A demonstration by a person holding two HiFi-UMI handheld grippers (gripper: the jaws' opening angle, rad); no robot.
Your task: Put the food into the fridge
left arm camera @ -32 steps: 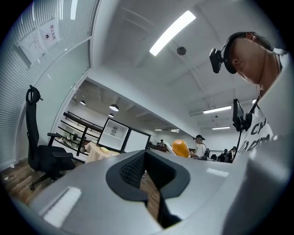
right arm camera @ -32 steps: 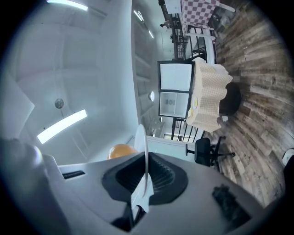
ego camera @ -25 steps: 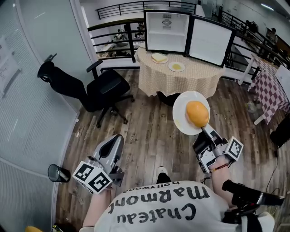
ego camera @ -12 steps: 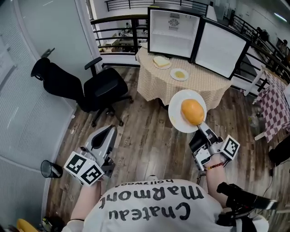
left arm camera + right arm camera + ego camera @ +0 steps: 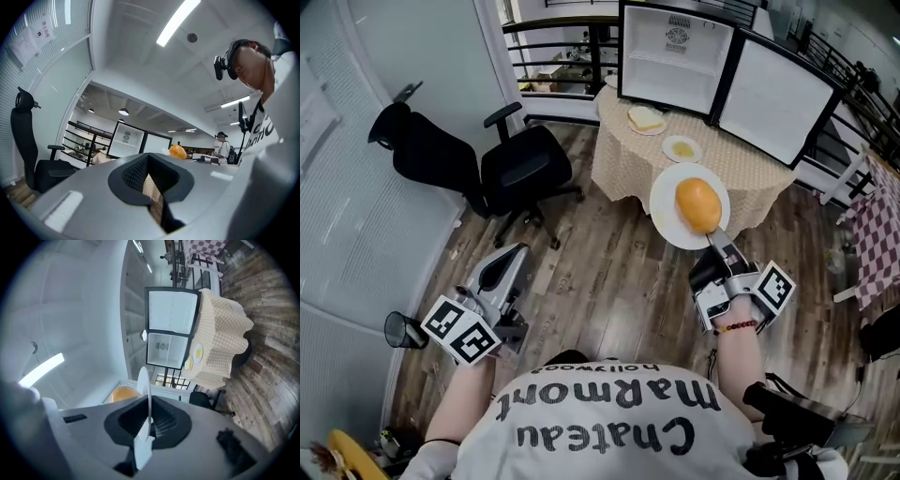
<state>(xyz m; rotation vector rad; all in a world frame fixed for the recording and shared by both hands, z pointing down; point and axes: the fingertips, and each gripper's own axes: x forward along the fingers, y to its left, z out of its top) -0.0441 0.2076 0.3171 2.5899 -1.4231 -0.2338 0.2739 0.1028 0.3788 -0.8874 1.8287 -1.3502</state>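
While you stand on the wooden floor facing the table [image 5: 741, 173], your right gripper [image 5: 715, 246] reaches forward roughly level. Its jaws pinch the near rim of a white plate [image 5: 667, 220] carrying a round orange food [image 5: 698, 203], held above the floor near the table's front edge. Your left gripper [image 5: 517, 253] hangs lower at your left side, pointing forward, jaws pressed together with nothing between them.

The fridge [image 5: 675, 52] stands at the back of the table with its door [image 5: 778, 98] swung open to the right. Two small plates sit in front of it, one with a pale slice [image 5: 647, 119] and one with something yellow [image 5: 682, 148]. A black office chair [image 5: 525, 164] stands just left of the table.

From above, the plate covers the right jaws' tips. The right gripper view shows the plate edge-on with only part of the food behind it. What the food is, you cannot tell.
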